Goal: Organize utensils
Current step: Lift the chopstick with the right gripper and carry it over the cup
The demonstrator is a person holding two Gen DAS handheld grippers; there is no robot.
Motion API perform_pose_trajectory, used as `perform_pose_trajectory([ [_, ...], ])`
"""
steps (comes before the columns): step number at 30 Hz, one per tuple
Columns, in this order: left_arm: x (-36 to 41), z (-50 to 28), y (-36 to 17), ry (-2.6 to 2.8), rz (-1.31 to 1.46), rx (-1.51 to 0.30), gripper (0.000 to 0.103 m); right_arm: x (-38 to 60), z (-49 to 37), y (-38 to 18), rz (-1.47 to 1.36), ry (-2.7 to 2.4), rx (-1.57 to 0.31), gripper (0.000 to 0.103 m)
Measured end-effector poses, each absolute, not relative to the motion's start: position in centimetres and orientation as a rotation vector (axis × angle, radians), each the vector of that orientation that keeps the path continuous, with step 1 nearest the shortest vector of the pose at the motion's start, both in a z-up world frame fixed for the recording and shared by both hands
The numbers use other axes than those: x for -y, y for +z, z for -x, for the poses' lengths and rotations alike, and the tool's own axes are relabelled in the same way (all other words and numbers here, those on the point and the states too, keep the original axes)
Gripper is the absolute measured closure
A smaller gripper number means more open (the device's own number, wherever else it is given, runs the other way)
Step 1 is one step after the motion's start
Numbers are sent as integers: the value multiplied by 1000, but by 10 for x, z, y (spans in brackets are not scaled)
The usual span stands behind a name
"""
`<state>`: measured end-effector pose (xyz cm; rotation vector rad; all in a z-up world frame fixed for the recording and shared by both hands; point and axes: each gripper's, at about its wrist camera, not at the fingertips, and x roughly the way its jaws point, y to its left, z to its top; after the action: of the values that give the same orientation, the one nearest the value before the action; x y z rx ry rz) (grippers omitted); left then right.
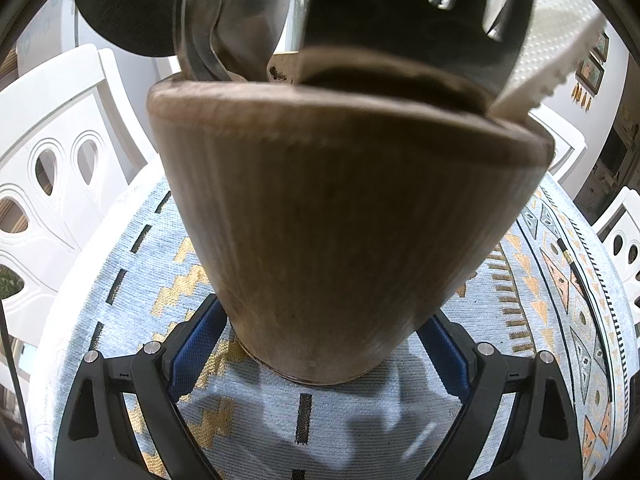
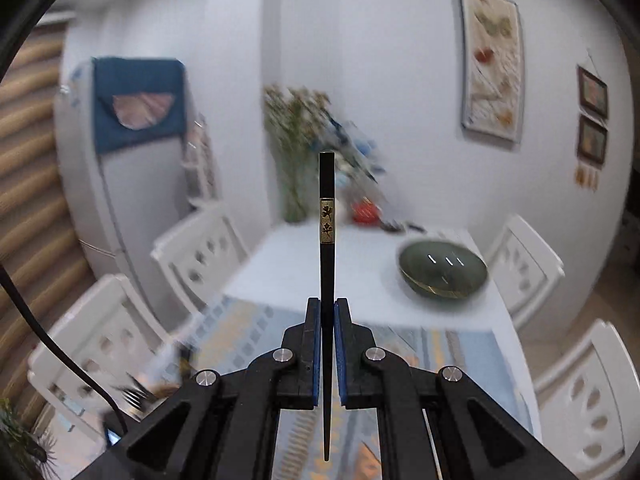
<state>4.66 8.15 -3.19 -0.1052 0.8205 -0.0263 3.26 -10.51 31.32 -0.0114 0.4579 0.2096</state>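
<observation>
Right gripper (image 2: 327,316) is clamped on a black chopstick (image 2: 326,240), which runs upright between its pads with the gold-banded end ahead of the fingers and the tip trailing below them. Left gripper (image 1: 322,344) brackets the base of the wooden utensil holder (image 1: 340,220), blue pads either side; contact looks likely but the blur hides it. Ladle, spoons and slotted spatula (image 1: 420,20) stick out above.
</observation>
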Motion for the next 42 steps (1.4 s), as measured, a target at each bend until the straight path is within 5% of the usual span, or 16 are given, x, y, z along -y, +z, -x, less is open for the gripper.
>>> perform_pose_trajectory([
  [8,-81,-47,-32,-26,107,-821,9,50,-28,339,-78,382,-348,97],
  [42,-82,-47,-32,-26,111,-821,9,-9,-46,269,-188,383,-431,97],
])
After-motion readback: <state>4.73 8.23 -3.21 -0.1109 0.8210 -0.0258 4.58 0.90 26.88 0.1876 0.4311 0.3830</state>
